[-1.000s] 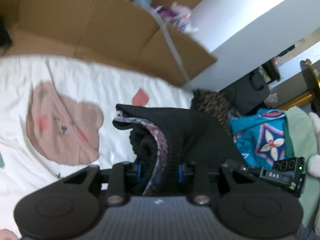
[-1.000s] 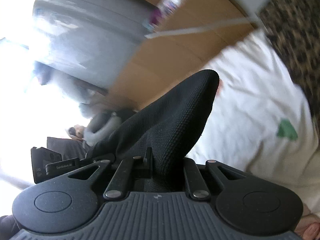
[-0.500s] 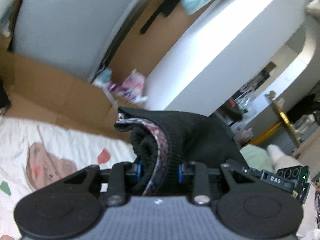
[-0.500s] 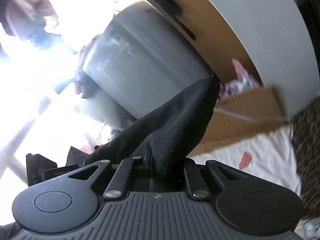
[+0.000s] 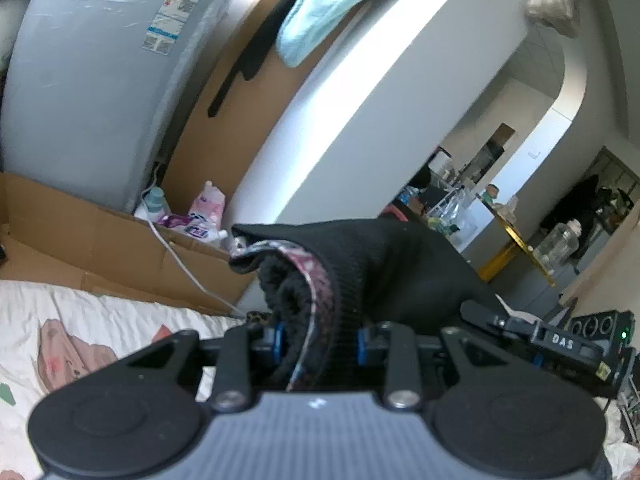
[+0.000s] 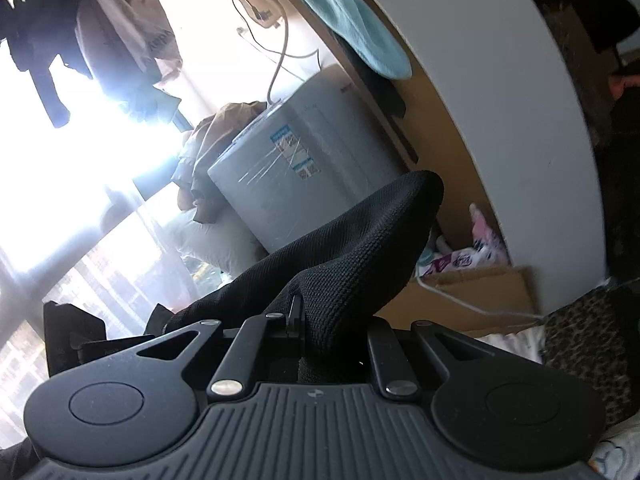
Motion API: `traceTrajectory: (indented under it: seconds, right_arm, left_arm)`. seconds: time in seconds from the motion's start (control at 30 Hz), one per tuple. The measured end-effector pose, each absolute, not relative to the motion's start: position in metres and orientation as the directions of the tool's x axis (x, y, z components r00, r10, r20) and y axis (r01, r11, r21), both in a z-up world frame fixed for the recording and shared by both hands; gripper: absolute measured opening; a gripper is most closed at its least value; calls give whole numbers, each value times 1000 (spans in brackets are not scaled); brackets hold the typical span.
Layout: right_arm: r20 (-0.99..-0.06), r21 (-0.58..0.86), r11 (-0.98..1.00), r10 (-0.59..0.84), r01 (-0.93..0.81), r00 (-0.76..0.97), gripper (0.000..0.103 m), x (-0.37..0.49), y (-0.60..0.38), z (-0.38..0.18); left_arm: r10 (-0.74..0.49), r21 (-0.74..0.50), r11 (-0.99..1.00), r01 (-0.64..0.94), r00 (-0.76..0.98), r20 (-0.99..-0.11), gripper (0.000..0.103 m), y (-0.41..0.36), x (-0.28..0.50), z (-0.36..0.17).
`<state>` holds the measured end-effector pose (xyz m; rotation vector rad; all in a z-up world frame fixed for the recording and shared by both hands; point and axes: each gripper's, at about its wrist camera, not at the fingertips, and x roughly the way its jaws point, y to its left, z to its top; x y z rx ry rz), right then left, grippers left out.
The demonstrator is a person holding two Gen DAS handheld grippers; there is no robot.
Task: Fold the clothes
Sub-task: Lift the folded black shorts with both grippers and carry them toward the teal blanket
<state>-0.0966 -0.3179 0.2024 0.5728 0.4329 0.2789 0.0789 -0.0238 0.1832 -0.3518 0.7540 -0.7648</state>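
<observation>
Closest to us, the left gripper (image 5: 320, 344) has its jaws clamped on a thick bunch of the black knit garment (image 5: 380, 264), a patterned lining showing at the fold between the blue pads. In the other wrist view, the right gripper (image 6: 332, 340) has its jaws nearly together, pinching a thinner edge of the same black knit (image 6: 352, 256). The garment hangs in the air between our two grips, above the bed sheet (image 5: 80, 320) with its bear print — not resting on it, as far as either view shows.

We judge this to be the lift-and-spread before a fold. To do it well we should keep both grips firm, draw the two held points apart until the cloth hangs flat, and keep them level so the hem falls straight. The left bunch looks bulky, so one layer could slip.

Beyond the bed lies a cardboard box (image 5: 100, 240), then a grey appliance (image 5: 88, 92) — well clear of us
</observation>
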Motion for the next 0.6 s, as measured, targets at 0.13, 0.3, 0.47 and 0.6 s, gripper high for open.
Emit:
traceTrajectory:
  seconds: [0.13, 0.3, 0.47, 0.6]
  right_arm:
    - [-305, 576, 809, 345, -116, 888, 9, -127, -326, 213]
    - [-308, 550, 830, 307, -95, 900, 9, -158, -335, 223]
    - [-317, 519, 852, 271, -73, 909, 9, -175, -342, 224]
    - [-323, 501, 864, 252, -61, 912, 9, -179, -351, 214]
  left_arm:
    - [-747, -533, 665, 524, 466, -474, 33, -36, 59, 196]
    - [-771, -534, 637, 556, 446, -455, 33, -47, 41, 200]
    - [-780, -536, 625, 567, 433, -452, 34, -61, 33, 196]
    - [-775, -522, 631, 573, 434, -460, 34, -72, 29, 190]
